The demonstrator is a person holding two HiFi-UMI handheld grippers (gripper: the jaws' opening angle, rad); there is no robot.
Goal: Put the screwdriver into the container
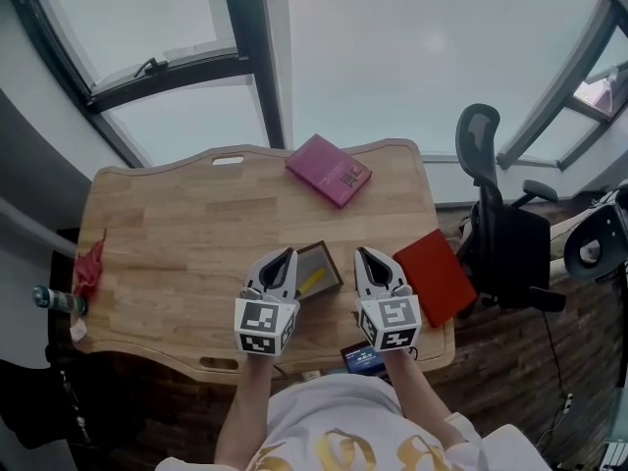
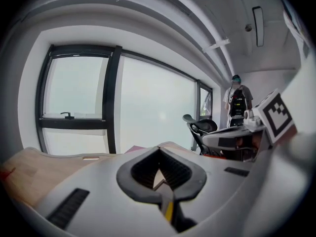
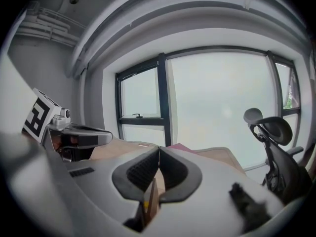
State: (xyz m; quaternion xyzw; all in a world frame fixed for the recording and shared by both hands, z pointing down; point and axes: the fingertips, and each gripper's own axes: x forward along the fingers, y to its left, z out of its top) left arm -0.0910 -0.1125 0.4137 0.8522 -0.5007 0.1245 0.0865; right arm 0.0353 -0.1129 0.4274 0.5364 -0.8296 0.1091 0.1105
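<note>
The tabletop (image 1: 167,253) lies bare left of the container (image 1: 330,262) (a red book (image 1: 433,274) crowds its right side).

The left claw (image 1: 283,256) and the right claw (image 1: 365,255) are pale grey shells with dark ribbed pads (image 2: 175,172), each bearing a cube (image 1: 263,324) of black-and-white square markers. The person wears a white short-sleeved shirt (image 1: 339,425) with gold looping print.
</note>
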